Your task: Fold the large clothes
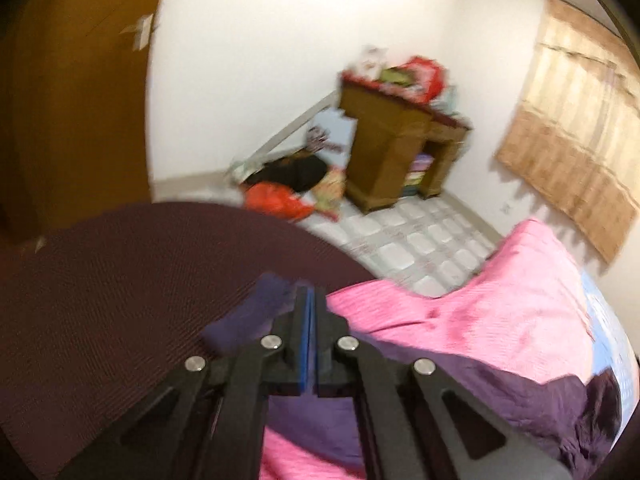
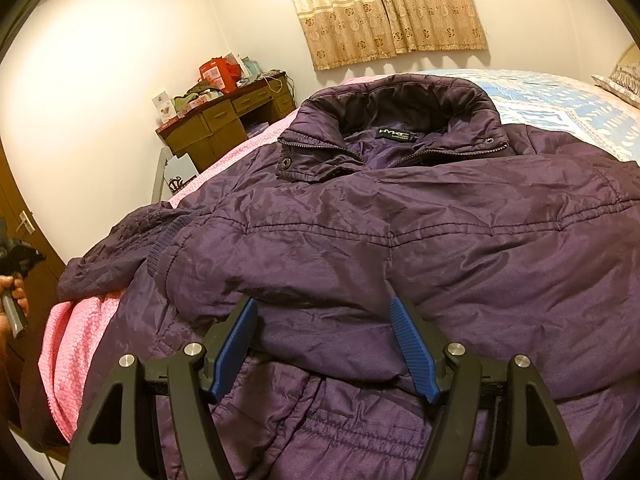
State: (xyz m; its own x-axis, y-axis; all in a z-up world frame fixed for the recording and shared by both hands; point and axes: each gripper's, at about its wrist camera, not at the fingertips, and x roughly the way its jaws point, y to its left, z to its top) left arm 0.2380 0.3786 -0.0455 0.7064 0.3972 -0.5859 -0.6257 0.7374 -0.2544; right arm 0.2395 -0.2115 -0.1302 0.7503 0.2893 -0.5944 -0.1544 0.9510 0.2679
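A large purple padded jacket (image 2: 400, 220) lies front up on the bed, collar at the far end, one sleeve folded across its chest. My right gripper (image 2: 322, 302) is open, its blue pads (image 2: 236, 344) on either side of the folded sleeve's edge, the tips tucked under that fold. My left gripper (image 1: 310, 292) is shut, pads together with nothing visible between them. A purple ribbed cuff (image 1: 248, 312) lies just left of its fingers. In the right wrist view the left gripper (image 2: 16, 256) is at the far left, held by a hand (image 2: 10, 292) off the bed's side.
A pink blanket (image 1: 480, 300) covers the bed over a blue patterned sheet (image 2: 560, 108). A dark maroon ribbed surface (image 1: 120, 280) fills the left. A cluttered wooden desk (image 2: 228, 120) stands by the wall, bags (image 1: 280, 196) lie on the tiled floor, a curtain (image 2: 384, 8) hangs behind.
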